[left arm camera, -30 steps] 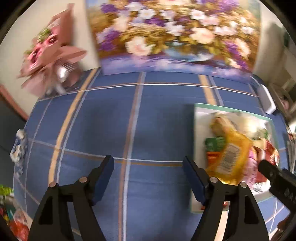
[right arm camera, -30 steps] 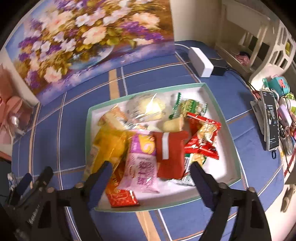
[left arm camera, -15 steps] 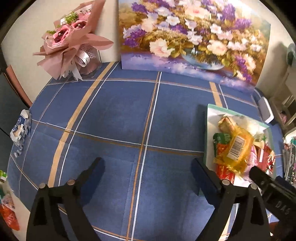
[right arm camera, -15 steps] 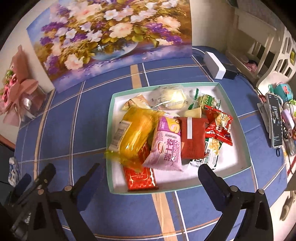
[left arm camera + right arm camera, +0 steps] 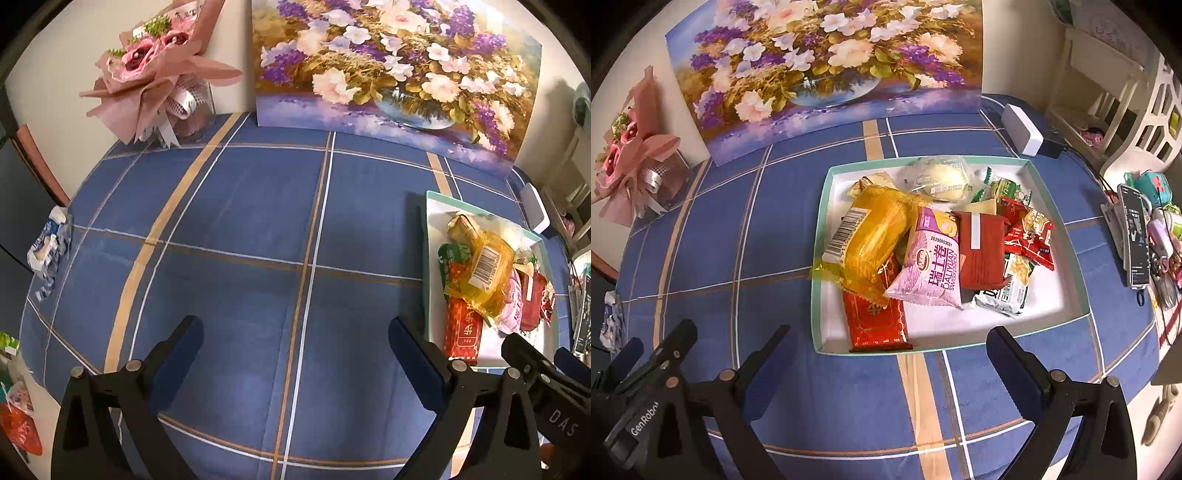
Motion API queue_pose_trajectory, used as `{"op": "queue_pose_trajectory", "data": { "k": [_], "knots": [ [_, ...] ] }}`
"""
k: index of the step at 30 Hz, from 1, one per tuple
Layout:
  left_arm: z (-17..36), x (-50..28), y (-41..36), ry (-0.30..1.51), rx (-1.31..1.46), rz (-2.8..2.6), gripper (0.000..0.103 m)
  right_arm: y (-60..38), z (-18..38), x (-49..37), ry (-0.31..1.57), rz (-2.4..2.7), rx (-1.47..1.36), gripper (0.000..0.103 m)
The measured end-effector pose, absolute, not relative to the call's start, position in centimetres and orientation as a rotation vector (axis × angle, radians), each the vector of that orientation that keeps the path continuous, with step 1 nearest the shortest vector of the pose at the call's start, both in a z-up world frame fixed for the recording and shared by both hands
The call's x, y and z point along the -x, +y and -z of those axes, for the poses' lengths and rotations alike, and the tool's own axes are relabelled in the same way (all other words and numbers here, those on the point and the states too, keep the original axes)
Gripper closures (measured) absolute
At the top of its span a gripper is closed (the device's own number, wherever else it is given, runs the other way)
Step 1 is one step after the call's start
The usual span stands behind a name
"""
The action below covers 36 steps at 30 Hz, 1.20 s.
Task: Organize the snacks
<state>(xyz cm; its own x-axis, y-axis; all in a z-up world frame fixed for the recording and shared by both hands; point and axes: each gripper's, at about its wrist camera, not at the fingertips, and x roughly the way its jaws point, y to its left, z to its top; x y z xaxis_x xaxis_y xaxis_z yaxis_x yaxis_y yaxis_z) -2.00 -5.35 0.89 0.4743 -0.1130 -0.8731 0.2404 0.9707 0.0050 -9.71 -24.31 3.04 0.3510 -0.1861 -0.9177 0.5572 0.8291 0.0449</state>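
Note:
A teal-rimmed white tray (image 5: pixel 820 258) on the blue checked tablecloth holds several snack packets. Among them are a yellow one (image 5: pixel 875 236), a pink one (image 5: pixel 931 266), a dark red one (image 5: pixel 982 251) and a flat red one (image 5: pixel 875 321). My right gripper (image 5: pixel 888 334) hangs open over the tray's near edge with nothing between its fingers. My left gripper (image 5: pixel 295 326) is over bare cloth to the left of the tray (image 5: pixel 430 221). Its jaws are opening and nothing is between them. The yellow packet (image 5: pixel 484 273) lies in the tray at that view's right.
A flower painting (image 5: pixel 827 62) leans on the back wall, with a pink bouquet (image 5: pixel 155 74) to its left. A white box (image 5: pixel 1021 133) sits behind the tray. A phone (image 5: pixel 1134 236) and clutter line the right edge. A tissue pack (image 5: pixel 48 251) lies at the left.
My left gripper's jaws have widened, and it has drawn left, away from the tray. My right gripper has pulled back from over the snacks to the tray's near edge, a little wider.

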Motion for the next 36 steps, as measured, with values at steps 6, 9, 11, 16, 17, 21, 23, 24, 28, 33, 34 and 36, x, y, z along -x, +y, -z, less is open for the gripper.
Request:
{"op": "queue_pose_trajectory", "data": {
  "k": [6,9,11,16,17,21,23,24,28,33,34,36],
  "knots": [
    [-0.9,1.9,-5.2,1.051,-0.137,0.209,0.003,-24.2,-3.0,9.6,1.116,0.498,-0.377,0.0],
    [-0.7,1.7,-5.2,1.064,-0.145,0.2,0.003,-24.2,-2.9,9.4,1.118,0.499,-0.374,0.0],
    [-0.5,1.5,-5.2,1.074,-0.153,0.187,0.003,-24.2,-2.9,9.3,1.118,0.5,-0.371,0.0],
    [-0.2,1.3,-5.2,1.09,-0.164,0.185,0.003,-24.3,-2.8,9.1,1.118,0.5,-0.369,0.0],
    [-0.2,1.3,-5.2,1.091,-0.165,0.185,0.003,-24.3,-2.8,9.1,1.119,0.501,-0.368,0.0],
    [-0.1,1.2,-5.3,1.097,-0.183,0.174,0.003,-24.5,-2.6,9.0,1.126,0.502,-0.37,0.0],
    [-0.1,1.3,-5.4,1.099,-0.187,0.174,0.003,-24.6,-2.6,9.0,1.126,0.502,-0.373,0.0],
    [0.0,1.3,-5.4,1.099,-0.189,0.174,0.003,-24.7,-2.6,9.0,1.126,0.502,-0.374,0.0],
    [-0.1,1.2,-5.4,1.102,-0.193,0.174,0.003,-24.8,-2.5,9.0,1.126,0.502,-0.377,0.0],
    [0.0,1.1,-5.4,1.111,-0.184,0.172,0.003,-25.0,-2.5,9.1,1.125,0.503,-0.382,0.0],
    [0.0,1.1,-5.3,1.113,-0.182,0.168,0.003,-25.0,-2.5,9.1,1.126,0.503,-0.382,0.0],
    [0.1,1.0,-5.2,1.116,-0.183,0.167,0.003,-25.1,-2.5,9.1,1.126,0.502,-0.383,0.0]
  ]
}}
